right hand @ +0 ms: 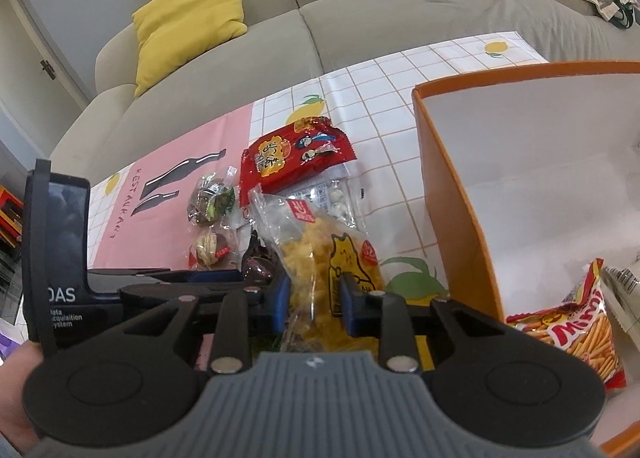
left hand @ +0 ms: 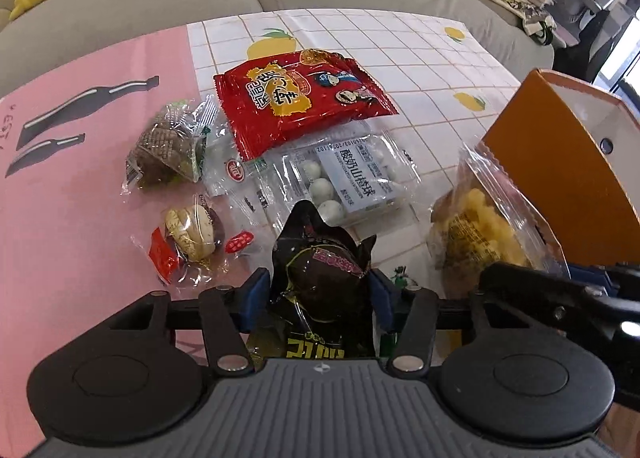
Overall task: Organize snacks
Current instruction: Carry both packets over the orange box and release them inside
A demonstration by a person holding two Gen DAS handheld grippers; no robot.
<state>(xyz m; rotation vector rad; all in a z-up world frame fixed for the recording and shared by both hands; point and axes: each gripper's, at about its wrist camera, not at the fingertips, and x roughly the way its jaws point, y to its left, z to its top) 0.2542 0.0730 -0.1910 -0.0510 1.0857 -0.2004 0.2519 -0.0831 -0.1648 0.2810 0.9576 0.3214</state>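
Nearest each lens sits a gripper clamped on a packet: the left gripper (left hand: 318, 300) has its blue pads pressed on a dark wrapped snack (left hand: 320, 278), and the right gripper (right hand: 312, 304) pinches a clear bag of yellow puffs (right hand: 320, 258) low down, most of the bag standing above the pads. That tall, slack bag looks likely to fold or catch on the near wall of the orange box (right hand: 452, 194) just to the right gripper's right, where a red stick-snack bag (right hand: 572, 334) already lies. Squeezing harder could crush the puffs; the slick dark wrapper could slip. Ahead of both tools, on the tablecloth (left hand: 400, 46), lie a red packet (left hand: 300, 98), a yogurt-ball pack (left hand: 344, 178) and two small wrapped sweets (left hand: 172, 146).
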